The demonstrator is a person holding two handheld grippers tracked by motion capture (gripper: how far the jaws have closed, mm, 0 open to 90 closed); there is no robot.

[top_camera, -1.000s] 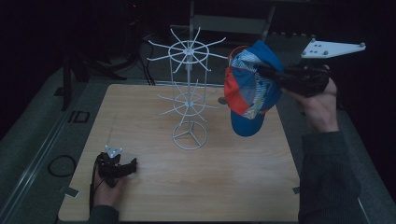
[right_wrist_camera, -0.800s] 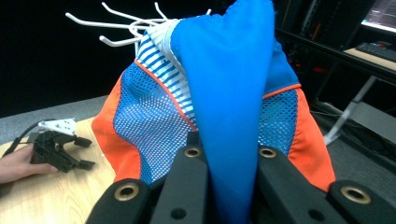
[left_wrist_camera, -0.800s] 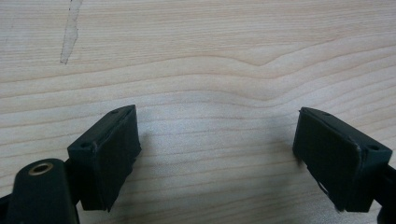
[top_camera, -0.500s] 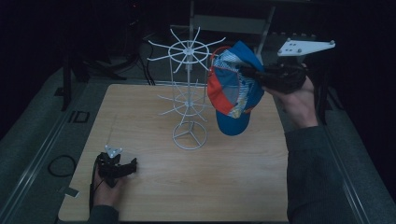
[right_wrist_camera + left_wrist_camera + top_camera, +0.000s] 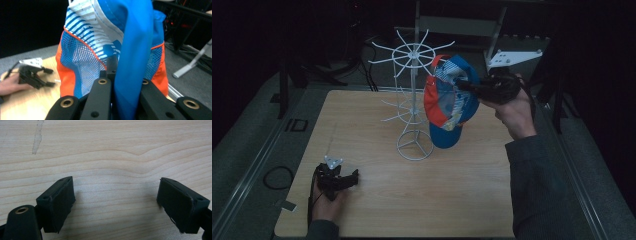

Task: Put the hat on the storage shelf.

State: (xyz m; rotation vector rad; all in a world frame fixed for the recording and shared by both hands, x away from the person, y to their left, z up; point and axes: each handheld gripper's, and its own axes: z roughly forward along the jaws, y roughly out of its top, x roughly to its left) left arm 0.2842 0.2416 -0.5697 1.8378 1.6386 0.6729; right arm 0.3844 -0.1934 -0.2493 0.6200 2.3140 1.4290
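A blue, orange and white mesh cap [image 5: 448, 102] hangs in the air from my right gripper [image 5: 462, 85], which is shut on its blue fabric. The cap sits just right of a white wire rack [image 5: 413, 95] with spoke arms, close to its upper ring. In the right gripper view the cap [image 5: 105, 47] covers the jaws, which pinch a blue fold. My left gripper [image 5: 349, 179] rests on the wooden table [image 5: 377, 200] at the front left, held by a hand. Its pads [image 5: 58, 201] stand wide apart over bare wood, open with nothing between them.
The rack's round wire base [image 5: 414, 145] stands at the table's middle. A dark cable loop [image 5: 277, 176] lies on the grey floor left of the table. Metal frame legs [image 5: 497, 35] stand behind the table in the dark.
My right gripper has carried the cap leftward toward the rack's upper arms. The left gripper has stayed in place on the table.
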